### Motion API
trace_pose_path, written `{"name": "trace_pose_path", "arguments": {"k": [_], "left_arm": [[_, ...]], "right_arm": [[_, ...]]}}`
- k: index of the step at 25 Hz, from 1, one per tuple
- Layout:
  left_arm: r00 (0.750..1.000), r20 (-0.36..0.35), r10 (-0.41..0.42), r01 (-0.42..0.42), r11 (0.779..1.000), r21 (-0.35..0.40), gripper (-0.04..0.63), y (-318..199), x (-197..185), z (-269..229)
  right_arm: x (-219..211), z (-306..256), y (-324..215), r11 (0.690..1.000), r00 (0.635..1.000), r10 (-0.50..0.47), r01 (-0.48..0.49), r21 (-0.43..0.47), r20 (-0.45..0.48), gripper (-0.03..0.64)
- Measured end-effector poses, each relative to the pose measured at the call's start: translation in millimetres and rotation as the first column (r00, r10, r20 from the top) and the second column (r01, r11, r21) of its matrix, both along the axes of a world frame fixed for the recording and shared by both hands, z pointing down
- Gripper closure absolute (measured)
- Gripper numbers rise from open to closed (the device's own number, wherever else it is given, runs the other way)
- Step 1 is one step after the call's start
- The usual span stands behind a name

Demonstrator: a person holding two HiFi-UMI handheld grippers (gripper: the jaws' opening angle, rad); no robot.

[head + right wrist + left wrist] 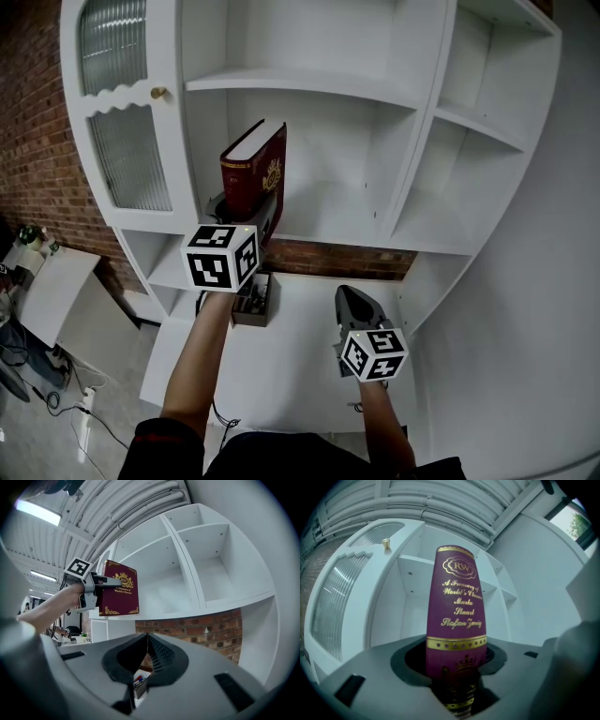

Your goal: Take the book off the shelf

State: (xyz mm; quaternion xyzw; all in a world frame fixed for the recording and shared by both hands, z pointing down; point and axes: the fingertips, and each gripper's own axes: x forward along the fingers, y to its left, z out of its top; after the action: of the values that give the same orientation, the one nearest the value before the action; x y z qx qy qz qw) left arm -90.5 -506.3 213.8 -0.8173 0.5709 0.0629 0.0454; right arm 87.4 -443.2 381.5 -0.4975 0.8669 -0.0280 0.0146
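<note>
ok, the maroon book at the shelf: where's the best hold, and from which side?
Low on the spine, coming in level from the shelf's open front. The maroon book stands upright with its spine facing out, and its two flat covers give the pads parallel faces across a narrow width. The left gripper is clamped just there.

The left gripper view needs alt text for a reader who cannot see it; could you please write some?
The left tongs grip the lower spine of a maroon hardback book with gold lettering. Behind it stands a white shelf unit, with a ribbed-glass door and brass knob at left.
</note>
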Motion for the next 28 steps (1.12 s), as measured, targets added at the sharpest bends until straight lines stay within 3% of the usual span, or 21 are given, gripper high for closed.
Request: {"name": "trace_pose_path", "arguments": {"k": [20, 28], "left_arm": [[0.999, 0.017, 0.038, -0.039, 0.999, 0.029, 0.356, 83.0, -20.8, 24.7], [0.998, 0.013, 0.066, -0.065, 0.998, -0.026, 0.356, 100.4, -26.9, 59.1]], "right_arm": [[-24.4, -3.9, 25.2, 1.0, 1.0, -0.011, 0.011, 0.007, -0.014, 0.597], [-37.4, -6.7, 32.4, 1.0, 1.0, -0.013, 0.013, 0.012, -0.016, 0.597]]}}
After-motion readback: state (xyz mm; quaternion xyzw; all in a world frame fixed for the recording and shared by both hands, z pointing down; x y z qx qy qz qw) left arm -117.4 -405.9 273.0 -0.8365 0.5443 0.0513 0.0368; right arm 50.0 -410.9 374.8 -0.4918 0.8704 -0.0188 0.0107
